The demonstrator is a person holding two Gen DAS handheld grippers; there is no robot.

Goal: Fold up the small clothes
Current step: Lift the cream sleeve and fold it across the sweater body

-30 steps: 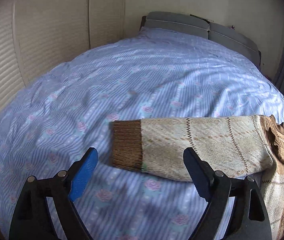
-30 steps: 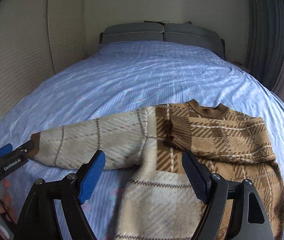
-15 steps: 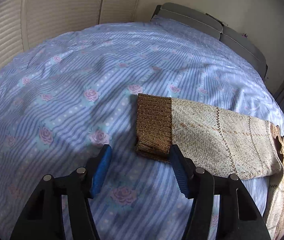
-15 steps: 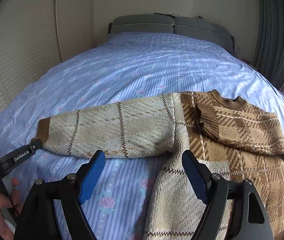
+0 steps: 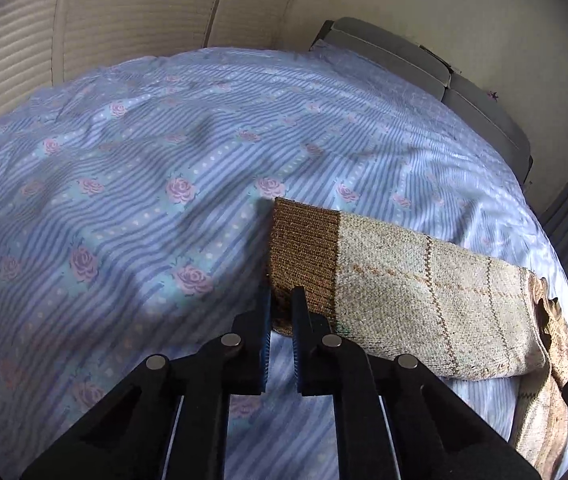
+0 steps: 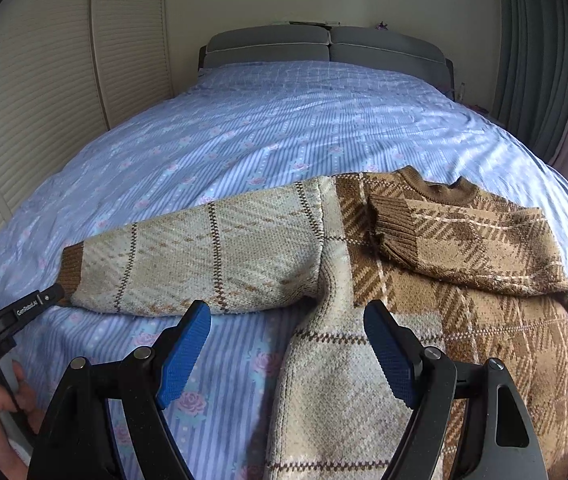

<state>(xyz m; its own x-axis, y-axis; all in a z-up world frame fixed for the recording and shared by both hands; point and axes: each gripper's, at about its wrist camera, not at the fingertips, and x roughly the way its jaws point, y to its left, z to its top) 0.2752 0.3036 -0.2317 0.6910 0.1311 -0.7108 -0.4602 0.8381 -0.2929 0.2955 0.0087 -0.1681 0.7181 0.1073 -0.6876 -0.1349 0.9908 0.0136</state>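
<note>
With the sweater (image 6: 384, 280) spread face up across the near part of the bed (image 6: 284, 120), collar toward the headboard (image 6: 324, 46), the reasons for each placement read fairly plainly. One brown sleeve (image 6: 468, 248) already lies folded in across the chest, so the pale sleeve (image 6: 203, 260) stretched out flat to the side looks like the step in hand. The left hand-held gripper (image 5: 281, 300) has its blue pads pressed together on the near corner of that sleeve's brown cuff (image 5: 304, 264), a grip at the very end, which I take to be chosen so the whole length will follow when the cuff is lifted and carried over the body. Taking only a corner keeps the pads off the sheet beneath, though a thick ribbed knit could slip from so small a bite. The right hand-held gripper (image 6: 288, 354) hangs with its jaws wide apart and nothing between them, just above the spot where the pale sleeve meets the body; my guess is it waits there to pin the shoulder seam and keep the body from dragging. The sheet is soft and rumpled, so the sweater may creep with any sideways pull.
</note>
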